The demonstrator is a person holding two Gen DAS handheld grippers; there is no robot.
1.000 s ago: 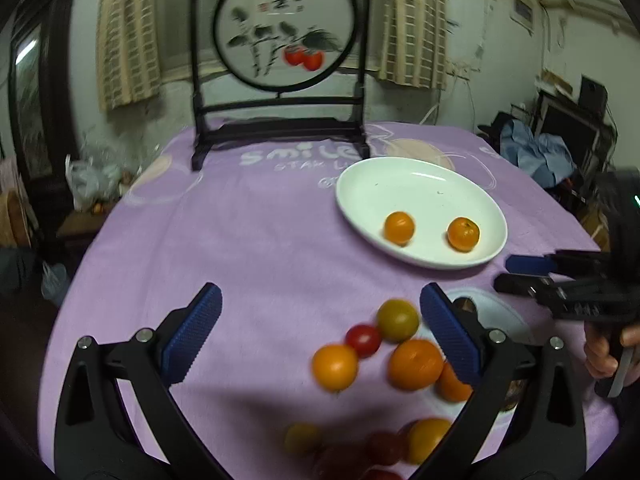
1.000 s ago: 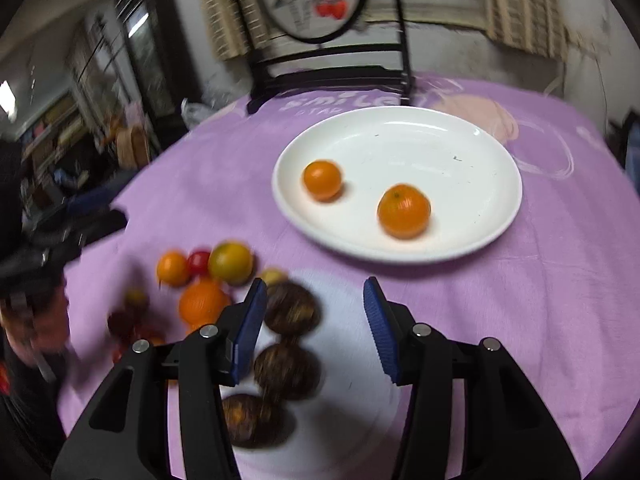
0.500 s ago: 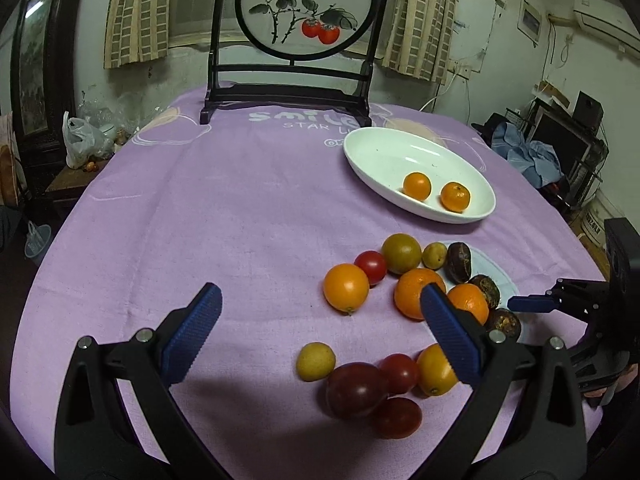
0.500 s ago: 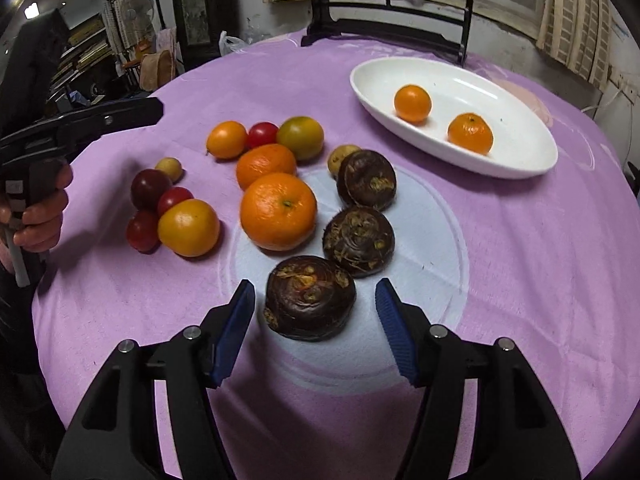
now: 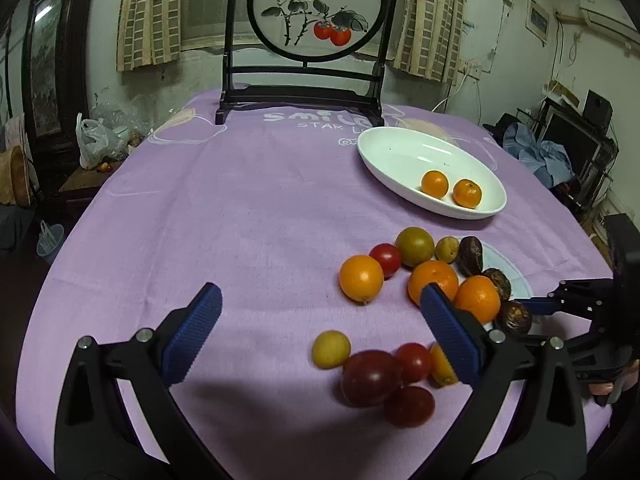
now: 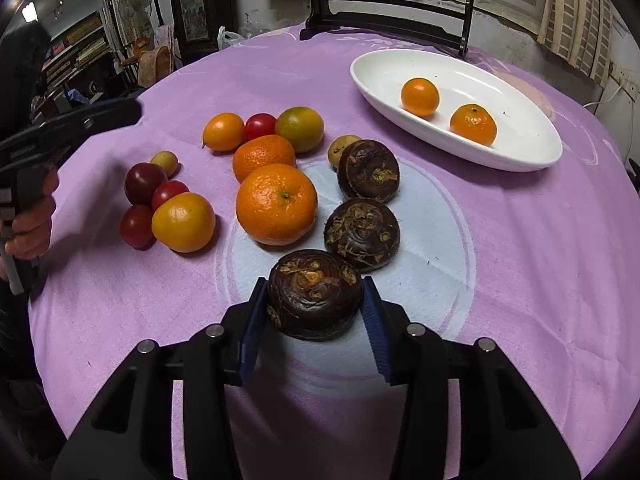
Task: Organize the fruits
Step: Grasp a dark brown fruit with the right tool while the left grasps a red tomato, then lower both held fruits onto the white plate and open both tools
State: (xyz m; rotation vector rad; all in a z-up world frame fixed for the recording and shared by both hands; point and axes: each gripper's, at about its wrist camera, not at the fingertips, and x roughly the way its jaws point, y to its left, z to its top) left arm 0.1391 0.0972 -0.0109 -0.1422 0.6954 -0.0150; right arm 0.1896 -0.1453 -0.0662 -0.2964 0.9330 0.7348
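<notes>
Plate [image 6: 532, 152]: white oval, far right on the purple-clothed table [image 5: 240, 208]; 2 small oranges [image 6: 420, 96] inside, side by side.
Dark brown round fruits: 3 in a row on the pale disc printed on the cloth; the nearest dark fruit [image 6: 314, 294] sits between the blue pads.
Loose citrus: 5 — two large oranges [image 6: 276, 204], two smaller orange ones, one greenish.
Red tomatoes [image 5: 370, 378]: 4, three clustered, one by the greenish fruit.
Small yellow fruits: 2.
Right tongs [image 6: 314, 320]: pinching the nearest dark fruit on both sides.
Left tongs [image 5: 316, 332]: spread wide, above the cloth, holding nothing.
</notes>
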